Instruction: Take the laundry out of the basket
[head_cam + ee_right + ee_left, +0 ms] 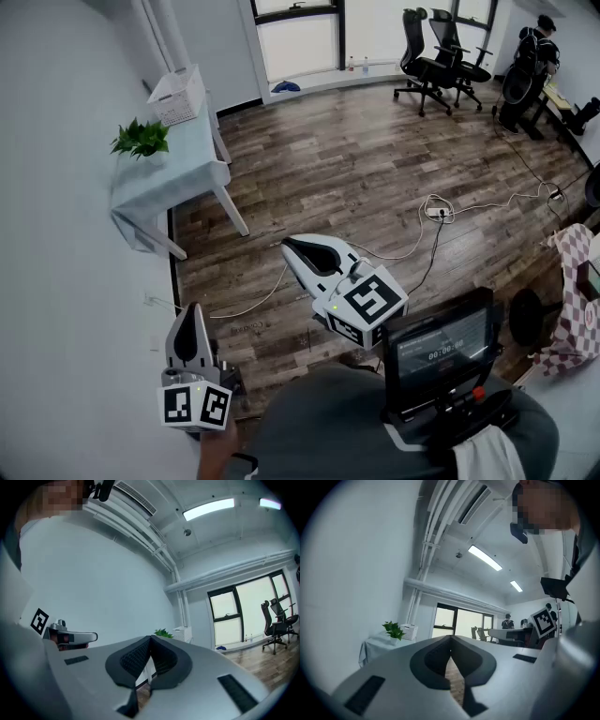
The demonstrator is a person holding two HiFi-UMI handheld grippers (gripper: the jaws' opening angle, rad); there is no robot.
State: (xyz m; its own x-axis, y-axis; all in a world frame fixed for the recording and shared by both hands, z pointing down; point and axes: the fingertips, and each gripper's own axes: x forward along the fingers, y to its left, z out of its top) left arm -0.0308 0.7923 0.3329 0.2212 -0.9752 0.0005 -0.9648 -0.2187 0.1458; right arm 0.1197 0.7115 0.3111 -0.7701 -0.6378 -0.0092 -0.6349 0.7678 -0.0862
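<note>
Holding the left hand-held gripper (193, 317) level at 7 o'clock of the head view, tip aiming toward 12 o'clock, jaws clenched tip to tip and grasping nothing. Holding the right hand-held gripper (292, 247) level near the centre of that view, tip aiming toward 10 o'clock, jaws likewise clenched on nothing but air, well apart from the left one.

Standing at 10 o'clock, against the pale wall: a small table (173, 183) draped in a light blue cloth, on white legs. Sitting on its far end, at 11 o'clock: the white perforated basket (178, 94), tilted slightly, well apart from both grippers, its contents hidden in every view. Growing just beside the basket, toward 9 o'clock of it: a small green leafy plant (141, 138).

Stretching across the room: a dark brown wooden plank floor (375, 159), with a white cable (439, 211) coiling at 3 o'clock of the right hand-held gripper. Standing at 1 o'clock by the window: two black office chairs (433, 56). Hanging at the 3 o'clock edge: a pink-and-white checked cloth (574, 300).
</note>
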